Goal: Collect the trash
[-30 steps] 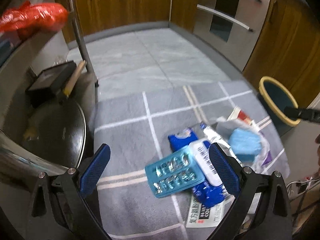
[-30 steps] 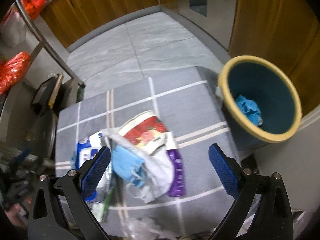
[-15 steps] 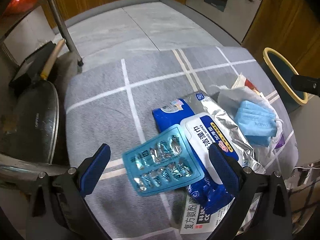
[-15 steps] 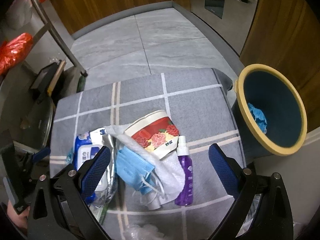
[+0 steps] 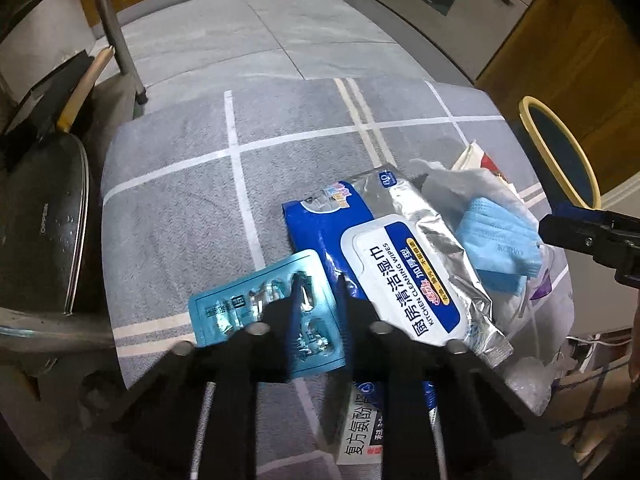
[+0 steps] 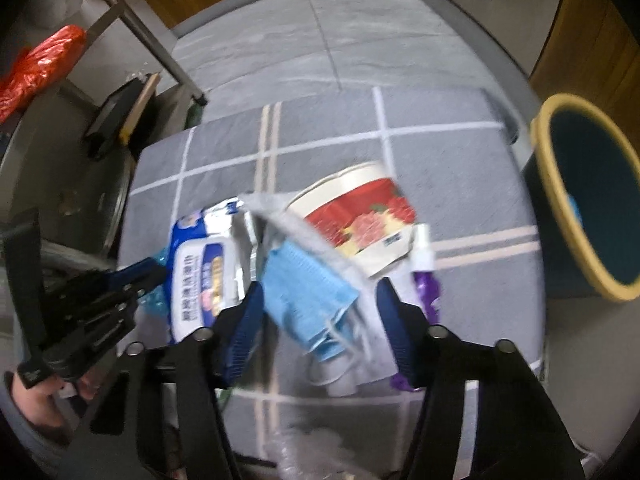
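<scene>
Trash lies on a grey checked cloth (image 5: 180, 184). My left gripper (image 5: 320, 288) is shut on a teal blister pack (image 5: 240, 308), beside a blue and white wipes pack (image 5: 400, 272). My right gripper (image 6: 320, 304) is half closed around a blue face mask (image 6: 304, 292) and white plastic; whether it grips is unclear. A red and white paper tub (image 6: 360, 216) and a purple spray bottle (image 6: 426, 276) lie next to the mask. The teal bin with a yellow rim (image 6: 580, 208) stands off the cloth's right edge.
A dark pan lid (image 5: 40, 220) and black tray (image 5: 44, 100) sit left of the cloth. A metal rack leg (image 5: 116, 32) stands behind. A medicine box (image 5: 368, 432) lies near the front edge. Wooden cabinets and an oven line the back.
My left gripper has dropped onto the blister pack and closed on it. My right gripper has moved down and forward and narrowed around the face mask.
</scene>
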